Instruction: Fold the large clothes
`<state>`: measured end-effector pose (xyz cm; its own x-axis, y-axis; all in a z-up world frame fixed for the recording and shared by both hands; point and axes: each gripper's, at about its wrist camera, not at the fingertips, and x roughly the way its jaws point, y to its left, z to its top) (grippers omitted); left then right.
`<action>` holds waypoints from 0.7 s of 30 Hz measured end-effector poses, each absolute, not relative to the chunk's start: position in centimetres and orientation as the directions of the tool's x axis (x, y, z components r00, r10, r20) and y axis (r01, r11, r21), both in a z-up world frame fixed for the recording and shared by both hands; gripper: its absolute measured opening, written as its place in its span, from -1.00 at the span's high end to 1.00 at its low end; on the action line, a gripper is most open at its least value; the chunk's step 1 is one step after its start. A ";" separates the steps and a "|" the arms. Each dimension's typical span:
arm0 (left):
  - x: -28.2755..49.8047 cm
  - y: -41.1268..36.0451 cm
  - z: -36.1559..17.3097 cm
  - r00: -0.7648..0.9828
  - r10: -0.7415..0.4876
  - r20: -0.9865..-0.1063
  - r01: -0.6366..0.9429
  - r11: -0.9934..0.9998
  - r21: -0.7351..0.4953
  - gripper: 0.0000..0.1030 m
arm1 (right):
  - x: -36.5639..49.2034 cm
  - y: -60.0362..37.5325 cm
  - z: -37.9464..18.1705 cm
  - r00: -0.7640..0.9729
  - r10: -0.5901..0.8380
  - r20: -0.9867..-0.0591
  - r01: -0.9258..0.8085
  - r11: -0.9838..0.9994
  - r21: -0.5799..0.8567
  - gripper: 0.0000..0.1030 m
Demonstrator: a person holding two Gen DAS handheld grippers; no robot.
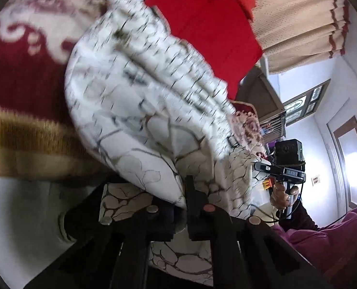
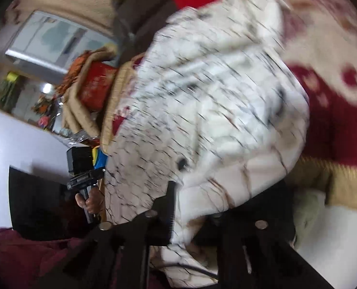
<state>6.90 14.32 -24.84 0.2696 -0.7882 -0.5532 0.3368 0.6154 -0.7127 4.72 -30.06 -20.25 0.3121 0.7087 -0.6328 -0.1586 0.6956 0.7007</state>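
A large white garment with a dark crackle print (image 1: 142,101) hangs bunched and blurred with motion above a red and cream blanket (image 1: 22,72). My left gripper (image 1: 181,207) is shut on the garment's edge, cloth pinched between its black fingers. My right gripper (image 2: 190,207) is shut on another edge of the same garment (image 2: 214,96); its right finger is buried under cloth. Each gripper shows in the other's view: the right one (image 1: 284,171) at the garment's right side, the left one (image 2: 84,175) at its left.
The blanket (image 2: 335,120) has a gold and cream border (image 1: 17,139). A bright red pillow (image 1: 209,33) lies at the back. Beige curtains (image 1: 299,16), a door (image 1: 352,163) and a cluttered shelf (image 2: 43,110) stand behind. Maroon cloth (image 1: 323,238) is near me.
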 end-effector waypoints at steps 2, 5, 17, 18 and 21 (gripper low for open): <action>7.6 14.1 -23.5 0.292 -0.793 -0.535 0.353 0.609 -0.710 0.87 | 5.6 -29.7 -18.8 0.340 0.715 -0.611 -0.190 0.688 0.700 0.81; 9.3 14.2 -20.9 0.338 -0.792 -0.508 0.384 0.609 -0.694 0.90 | 7.9 -29.6 -17.0 0.384 0.733 -0.562 -0.220 0.663 0.715 0.82; 29.2 16.8 -11.9 0.520 -0.688 -0.506 0.290 0.700 -0.653 0.91 | 22.7 -35.8 -12.7 0.651 0.605 -0.459 -0.077 0.654 0.752 0.85; 31.0 17.6 -12.4 0.535 -0.667 -0.518 0.238 0.707 -0.666 0.91 | 24.0 -37.5 -12.9 0.692 0.564 -0.451 -0.032 0.647 0.761 0.85; 37.3 19.4 -15.8 0.524 -0.619 -0.586 0.063 0.714 -0.698 0.90 | 27.1 -43.9 -15.7 0.781 0.423 -0.459 0.187 0.543 0.819 0.84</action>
<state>37.25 19.42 -15.84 0.5239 -0.6186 -0.5855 0.0630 0.7137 -0.6976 27.15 -43.86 -15.72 0.7811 0.4231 -0.4592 0.1870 0.5432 0.8185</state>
